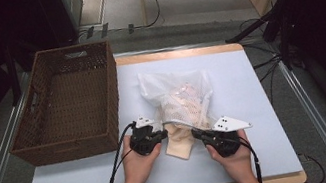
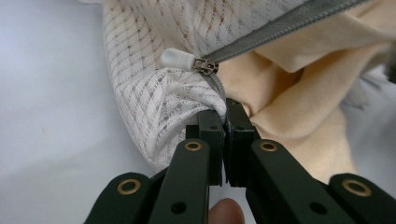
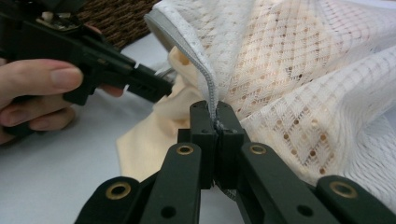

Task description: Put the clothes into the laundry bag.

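A white mesh laundry bag (image 1: 179, 96) lies in the middle of the table, its grey zipper mouth facing the person. A cream garment (image 1: 180, 144) spills out of the mouth. My left gripper (image 1: 163, 133) is shut on the bag's zipper edge (image 2: 219, 91), just below the white zipper pull (image 2: 180, 59). On the other side of the mouth, my right gripper (image 3: 215, 112) is shut on the zipper tape (image 3: 208, 79), with the mesh (image 3: 289, 84) bunched to its right. The garment (image 3: 154, 130) lies between the two grippers. The left gripper (image 3: 166, 88) also appears in the right gripper view.
A deep brown wicker basket (image 1: 111, 95) stands at the table's left, close beside the bag. The pale blue mat (image 1: 250, 106) covers the tabletop. Cables and dark stands lie on the floor beyond the far and right edges.
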{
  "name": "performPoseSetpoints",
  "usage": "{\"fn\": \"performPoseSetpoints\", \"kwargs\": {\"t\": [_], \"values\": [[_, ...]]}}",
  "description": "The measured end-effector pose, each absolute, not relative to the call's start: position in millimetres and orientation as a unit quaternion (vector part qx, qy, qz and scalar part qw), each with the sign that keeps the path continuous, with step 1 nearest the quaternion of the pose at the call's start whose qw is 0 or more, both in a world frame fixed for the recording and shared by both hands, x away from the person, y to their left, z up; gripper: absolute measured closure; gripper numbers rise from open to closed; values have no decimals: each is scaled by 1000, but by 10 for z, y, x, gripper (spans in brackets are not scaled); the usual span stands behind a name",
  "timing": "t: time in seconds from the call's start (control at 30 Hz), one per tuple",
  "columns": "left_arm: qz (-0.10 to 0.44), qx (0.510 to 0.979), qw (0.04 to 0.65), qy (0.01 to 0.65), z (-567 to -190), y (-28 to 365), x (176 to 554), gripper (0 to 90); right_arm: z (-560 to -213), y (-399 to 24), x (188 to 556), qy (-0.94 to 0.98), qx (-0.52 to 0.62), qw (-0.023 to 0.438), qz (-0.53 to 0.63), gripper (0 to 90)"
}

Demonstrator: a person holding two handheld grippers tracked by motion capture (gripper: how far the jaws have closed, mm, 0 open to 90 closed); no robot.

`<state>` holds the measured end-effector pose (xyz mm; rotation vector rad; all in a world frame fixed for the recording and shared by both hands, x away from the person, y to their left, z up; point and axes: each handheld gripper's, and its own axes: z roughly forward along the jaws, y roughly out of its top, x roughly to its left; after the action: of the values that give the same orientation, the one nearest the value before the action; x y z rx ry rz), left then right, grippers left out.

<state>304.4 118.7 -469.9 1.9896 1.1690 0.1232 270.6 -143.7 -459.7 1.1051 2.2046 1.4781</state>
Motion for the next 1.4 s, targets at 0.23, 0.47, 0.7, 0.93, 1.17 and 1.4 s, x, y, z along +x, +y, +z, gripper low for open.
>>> {"fn": "performPoseSetpoints", "kwargs": {"t": [0.23, 0.47, 0.7, 0.93, 1.17, 1.4], "values": [[55, 798, 402, 446, -4693, 1364, 2689, 882, -4595, -1394, 2490, 766, 371, 123, 510, 891], [88, 777, 410, 469, -4645, 1564, 2517, 747, -4565, -1316, 2293, 772, 359, 122, 510, 891], [105, 772, 445, 441, -4440, 1476, 2266, 543, -4549, -1343, 2365, 761, 368, 128, 519, 891], [128, 800, 435, 393, -4433, 1108, 2122, 480, -4546, -1362, 2399, 760, 369, 127, 519, 891], [110, 817, 377, 422, -4709, 817, 2406, 474, -4543, -1340, 2386, 760, 362, 124, 525, 890], [163, 802, 398, 415, -4544, 755, 2527, 859, -4525, -1318, 2350, 762, 345, 122, 535, 888]]}}
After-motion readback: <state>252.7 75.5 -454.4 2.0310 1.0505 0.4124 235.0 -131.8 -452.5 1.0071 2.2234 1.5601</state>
